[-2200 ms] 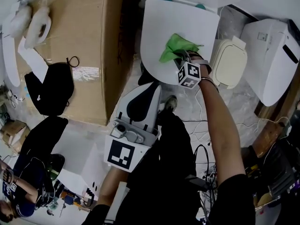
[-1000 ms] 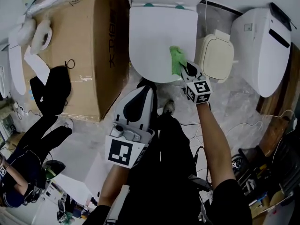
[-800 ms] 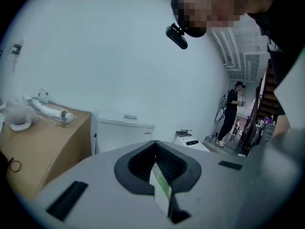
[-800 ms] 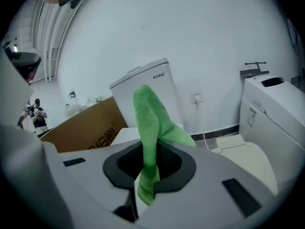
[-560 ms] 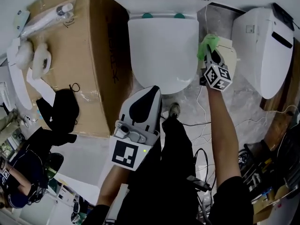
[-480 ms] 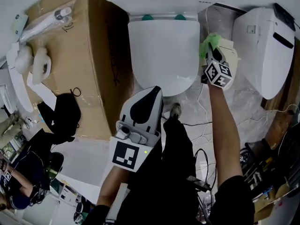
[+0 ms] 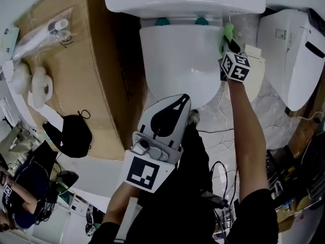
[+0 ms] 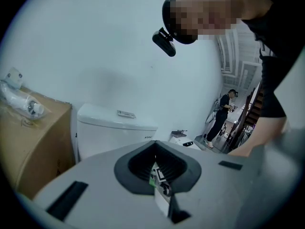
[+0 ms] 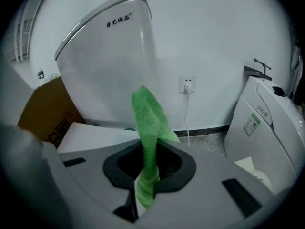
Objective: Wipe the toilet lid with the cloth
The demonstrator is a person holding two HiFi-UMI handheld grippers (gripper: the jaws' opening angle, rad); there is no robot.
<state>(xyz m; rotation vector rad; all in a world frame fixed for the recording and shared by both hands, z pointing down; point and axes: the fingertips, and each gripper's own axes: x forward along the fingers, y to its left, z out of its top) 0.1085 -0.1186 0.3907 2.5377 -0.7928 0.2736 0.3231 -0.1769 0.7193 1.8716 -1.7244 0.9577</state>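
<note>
Cloth point(image 7: 228, 33), green, soft and light, sat pinched in the right gripper's point(image 7: 229, 43) closed jaws by the toilet lid's point(image 7: 177, 60) far right corner. Being floppy, it seemed best held by a bunched fold. The left gripper point(image 7: 175, 103) hovered near, jaws together and empty.

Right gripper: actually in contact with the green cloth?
Touching. The right gripper view shows the right gripper shut on the green cloth, which runs down between the jaws, its free end sticking up past them.
</note>
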